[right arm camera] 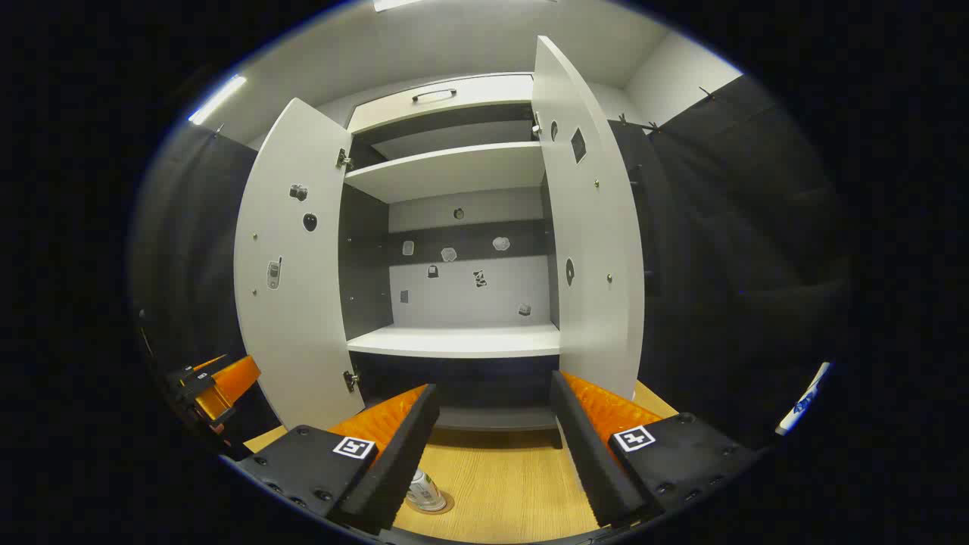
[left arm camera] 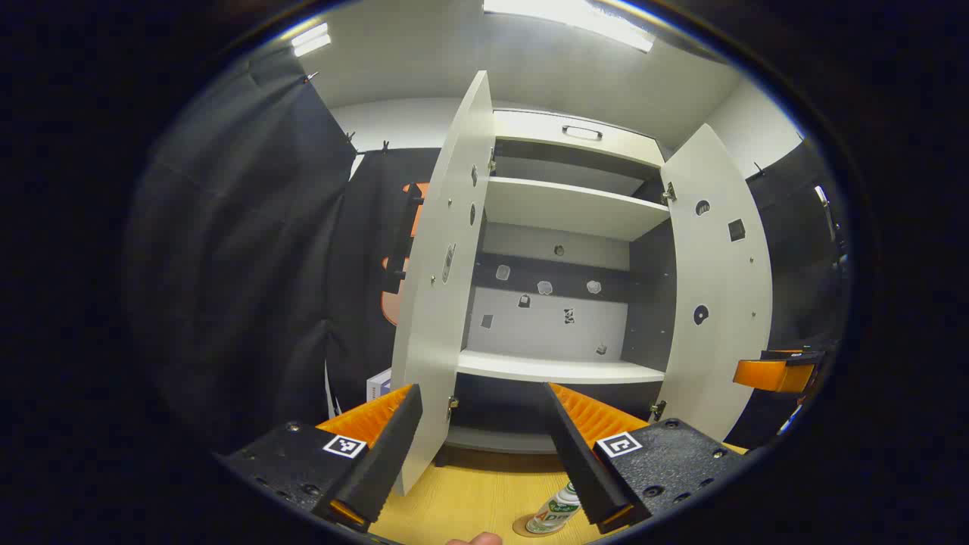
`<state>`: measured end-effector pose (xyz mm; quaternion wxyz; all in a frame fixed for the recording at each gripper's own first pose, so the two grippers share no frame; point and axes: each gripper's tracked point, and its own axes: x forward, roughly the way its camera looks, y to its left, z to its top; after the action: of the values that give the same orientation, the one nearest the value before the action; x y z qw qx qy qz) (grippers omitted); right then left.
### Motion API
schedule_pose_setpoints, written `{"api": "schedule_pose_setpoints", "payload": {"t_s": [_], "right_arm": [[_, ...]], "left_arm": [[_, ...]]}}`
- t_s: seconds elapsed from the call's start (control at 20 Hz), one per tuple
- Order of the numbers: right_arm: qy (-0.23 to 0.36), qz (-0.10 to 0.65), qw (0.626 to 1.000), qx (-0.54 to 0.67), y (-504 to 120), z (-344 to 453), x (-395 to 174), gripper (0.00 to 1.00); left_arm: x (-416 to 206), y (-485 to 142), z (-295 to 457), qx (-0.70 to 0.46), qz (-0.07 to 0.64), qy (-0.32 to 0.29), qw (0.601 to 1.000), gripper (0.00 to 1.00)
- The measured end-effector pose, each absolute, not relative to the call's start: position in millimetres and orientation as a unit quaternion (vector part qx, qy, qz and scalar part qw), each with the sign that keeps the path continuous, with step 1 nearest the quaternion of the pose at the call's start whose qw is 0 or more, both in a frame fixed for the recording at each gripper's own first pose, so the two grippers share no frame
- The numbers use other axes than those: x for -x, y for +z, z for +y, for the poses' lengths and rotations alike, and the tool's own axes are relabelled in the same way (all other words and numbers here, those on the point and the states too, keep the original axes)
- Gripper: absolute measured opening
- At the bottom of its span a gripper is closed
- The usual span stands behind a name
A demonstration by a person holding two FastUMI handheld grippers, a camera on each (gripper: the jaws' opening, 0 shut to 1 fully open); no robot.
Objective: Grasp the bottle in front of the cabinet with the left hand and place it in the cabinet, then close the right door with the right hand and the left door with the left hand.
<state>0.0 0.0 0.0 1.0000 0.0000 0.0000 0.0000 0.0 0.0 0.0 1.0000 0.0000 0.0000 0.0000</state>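
A small clear bottle point(left arm camera: 555, 510) with a white and green label stands on the wooden table in front of the white cabinet point(left arm camera: 564, 227); in the right gripper view the bottle point(right arm camera: 425, 491) peeks out beside my right gripper's left finger. Both cabinet doors, left door point(left arm camera: 443, 272) and right door point(left arm camera: 719, 280), stand wide open. My left gripper point(left arm camera: 484, 484) hovers open above and behind the bottle, which sits by its right finger. My right gripper point(right arm camera: 492, 469) is open too and holds nothing, facing the lower shelf point(right arm camera: 458, 341). The right gripper point(left arm camera: 776, 372) also shows at the far right of the left gripper view.
Black cloth walls close in both sides. The light wooden table point(right arm camera: 507, 484) stretches to the cabinet's base. An upper shelf point(left arm camera: 568, 208) divides the cabinet, whose back panel carries small stickers. A small white box point(left arm camera: 378, 384) sits left of the left door.
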Motion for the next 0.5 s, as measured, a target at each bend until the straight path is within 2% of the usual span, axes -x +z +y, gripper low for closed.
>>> {"api": "schedule_pose_setpoints", "payload": {"t_s": [0.05, 0.5], "right_arm": [[-0.002, -0.001, 1.000, -0.002, -0.8, 1.2, 1.0, 0.98], [-0.006, -0.005, 1.000, -0.011, -11.0, 25.1, 10.3, 0.98]], "left_arm": [[0.6, -0.5, 0.8, 0.000, 0.000, -0.002, 1.000, 0.95], [-0.2, -4.2, 9.4, -0.015, 0.007, -0.029, 0.999, 0.96]]}}
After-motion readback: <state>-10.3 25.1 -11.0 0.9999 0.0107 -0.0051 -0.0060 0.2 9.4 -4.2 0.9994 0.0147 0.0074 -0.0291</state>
